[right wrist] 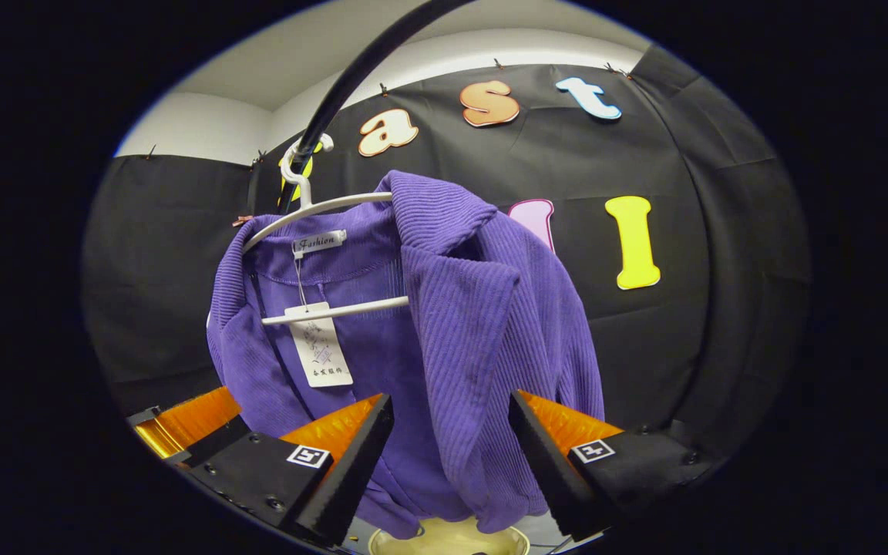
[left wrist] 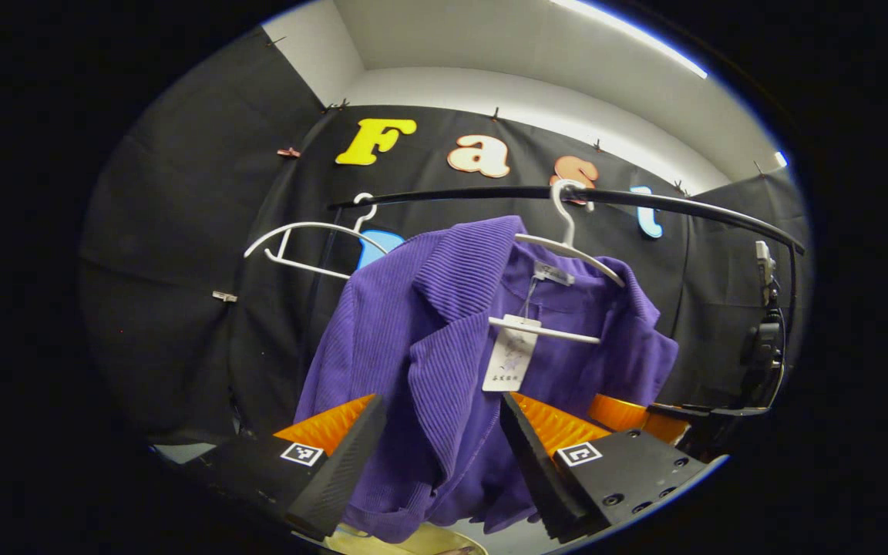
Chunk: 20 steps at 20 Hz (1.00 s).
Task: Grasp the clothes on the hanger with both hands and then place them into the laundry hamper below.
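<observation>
Jacket (left wrist: 428,339) hangs mid-frame on a hanger (left wrist: 567,250); hamper (right wrist: 448,539) rim perhaps at bottom edge. Left gripper (left wrist: 444,455) and right gripper (right wrist: 448,455) gape around its front edges, apparently untouching.

Your black rail (left wrist: 644,202): an empty white hanger (left wrist: 305,250) hooks its left end; dark camera gear (left wrist: 764,339) sits under its right end.

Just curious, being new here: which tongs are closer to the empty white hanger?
Left. The left tongs sit at the jacket front, with the empty hanger up and left of them; the right tongs sit farther right.
</observation>
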Each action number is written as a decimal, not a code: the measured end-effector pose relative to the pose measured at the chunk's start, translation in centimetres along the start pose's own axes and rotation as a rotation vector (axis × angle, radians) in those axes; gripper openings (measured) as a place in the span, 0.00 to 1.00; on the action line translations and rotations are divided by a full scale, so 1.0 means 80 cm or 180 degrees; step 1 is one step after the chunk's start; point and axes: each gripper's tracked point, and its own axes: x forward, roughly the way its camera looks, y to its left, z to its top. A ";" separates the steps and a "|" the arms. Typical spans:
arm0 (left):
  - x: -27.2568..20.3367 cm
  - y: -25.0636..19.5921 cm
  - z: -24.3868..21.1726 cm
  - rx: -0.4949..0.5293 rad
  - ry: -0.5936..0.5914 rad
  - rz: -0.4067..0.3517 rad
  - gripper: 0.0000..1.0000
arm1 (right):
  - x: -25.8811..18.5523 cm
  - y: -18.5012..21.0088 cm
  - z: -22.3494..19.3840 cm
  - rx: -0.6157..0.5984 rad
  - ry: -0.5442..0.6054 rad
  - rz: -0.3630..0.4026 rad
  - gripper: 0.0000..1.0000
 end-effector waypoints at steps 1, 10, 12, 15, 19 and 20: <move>0.009 0.000 -0.007 -0.0002 0.0048 0.0021 0.94 | 0.006 0.003 -0.003 -0.0005 0.0032 0.0039 0.98; 0.075 -0.015 -0.030 0.0101 0.0085 0.0222 0.94 | 0.044 0.006 -0.004 0.0072 0.0105 0.0172 0.98; 0.091 -0.010 -0.029 0.0112 0.0082 0.0291 0.94 | 0.048 0.006 -0.003 0.0079 0.0102 0.0190 0.98; 0.106 -0.011 -0.033 0.0073 0.0126 0.0227 0.93 | 0.058 0.008 -0.005 0.0124 0.0094 0.0267 0.98; 0.119 0.003 -0.029 0.0013 0.0079 0.0285 0.76 | 0.078 -0.001 -0.006 0.0226 0.0119 0.0282 0.64; 0.116 0.001 -0.029 0.0023 0.0088 0.0284 0.66 | 0.081 -0.004 -0.007 0.0246 0.0115 0.0277 0.65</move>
